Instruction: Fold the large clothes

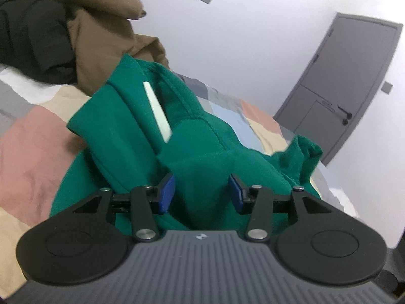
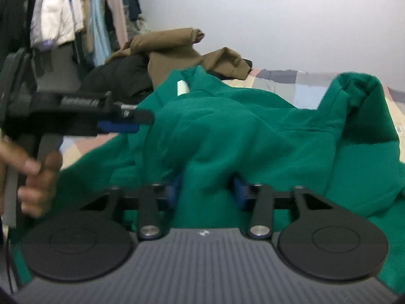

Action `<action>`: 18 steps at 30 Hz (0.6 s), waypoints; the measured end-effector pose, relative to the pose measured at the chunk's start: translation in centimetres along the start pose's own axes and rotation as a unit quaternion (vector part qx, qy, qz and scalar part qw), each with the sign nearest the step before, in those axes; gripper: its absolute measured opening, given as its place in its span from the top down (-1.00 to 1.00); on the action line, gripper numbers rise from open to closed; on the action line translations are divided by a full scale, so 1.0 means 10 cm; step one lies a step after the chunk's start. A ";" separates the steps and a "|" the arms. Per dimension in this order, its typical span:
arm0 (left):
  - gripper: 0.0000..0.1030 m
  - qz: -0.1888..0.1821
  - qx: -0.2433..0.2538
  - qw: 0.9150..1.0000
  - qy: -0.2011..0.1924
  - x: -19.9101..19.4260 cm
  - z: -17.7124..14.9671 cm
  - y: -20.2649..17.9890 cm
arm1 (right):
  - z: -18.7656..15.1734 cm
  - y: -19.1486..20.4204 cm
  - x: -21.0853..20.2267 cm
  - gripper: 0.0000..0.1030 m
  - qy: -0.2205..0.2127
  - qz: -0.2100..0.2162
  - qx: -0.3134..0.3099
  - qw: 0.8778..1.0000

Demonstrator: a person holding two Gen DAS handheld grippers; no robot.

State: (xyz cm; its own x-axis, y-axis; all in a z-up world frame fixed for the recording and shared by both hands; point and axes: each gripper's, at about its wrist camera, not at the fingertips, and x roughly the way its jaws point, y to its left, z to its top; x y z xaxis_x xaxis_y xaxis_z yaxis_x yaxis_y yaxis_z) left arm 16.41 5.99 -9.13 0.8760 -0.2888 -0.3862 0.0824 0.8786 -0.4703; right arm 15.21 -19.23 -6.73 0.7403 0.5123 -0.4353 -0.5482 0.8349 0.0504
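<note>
Left gripper [image 1: 201, 193]: jaws part-open, a ridge of the green hoodie [image 1: 202, 152] between the blue pads, contact not discernible; right gripper [image 2: 206, 192]: pads pressed into a bunched fold of the same hoodie; garment spreads ahead over the patchwork bedcover [image 1: 33, 147]; brown coat [image 1: 101, 33] beyond.

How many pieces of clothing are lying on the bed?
3 that I can tell: a green fleece sweatshirt spread in front, a brown jacket heaped behind it, and a black garment beside the brown one. More may be hidden in that heap.
</note>
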 end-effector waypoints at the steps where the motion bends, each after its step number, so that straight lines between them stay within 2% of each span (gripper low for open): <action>1: -0.01 0.002 -0.005 1.000 -0.003 0.00 0.01 0.03 | 0.01 0.02 -0.03 0.48 -0.005 0.000 -0.010 1.000; 4: -0.01 -0.011 -0.025 1.000 -0.014 -0.03 0.06 0.10 | 0.06 0.02 -0.16 0.63 -0.019 0.017 -0.016 1.000; 6: -0.01 -0.020 -0.026 0.999 -0.024 -0.08 0.09 0.09 | 0.07 0.01 -0.26 0.66 -0.020 0.028 -0.022 0.999; 10: -0.01 -0.037 -0.014 0.998 -0.041 -0.16 0.13 0.03 | 0.01 -0.03 -0.41 0.71 0.012 0.037 -0.030 0.999; 15: -0.01 -0.034 0.010 0.999 -0.015 -0.07 0.02 -0.09 | -0.14 -0.02 -0.46 0.71 0.081 0.021 -0.046 0.995; 18: -0.01 -0.016 0.029 0.999 -0.003 0.03 -0.06 -0.15 | -0.12 -0.04 -0.50 0.64 0.073 0.023 -0.025 0.997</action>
State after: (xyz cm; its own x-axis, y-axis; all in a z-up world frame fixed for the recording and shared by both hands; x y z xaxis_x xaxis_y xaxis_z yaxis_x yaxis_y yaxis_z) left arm 16.24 4.36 -9.00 0.8748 -0.3161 -0.3672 0.1383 0.8892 -0.4361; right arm 11.30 -22.37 -5.67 0.6515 0.5111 -0.5606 -0.6014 0.7984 0.0290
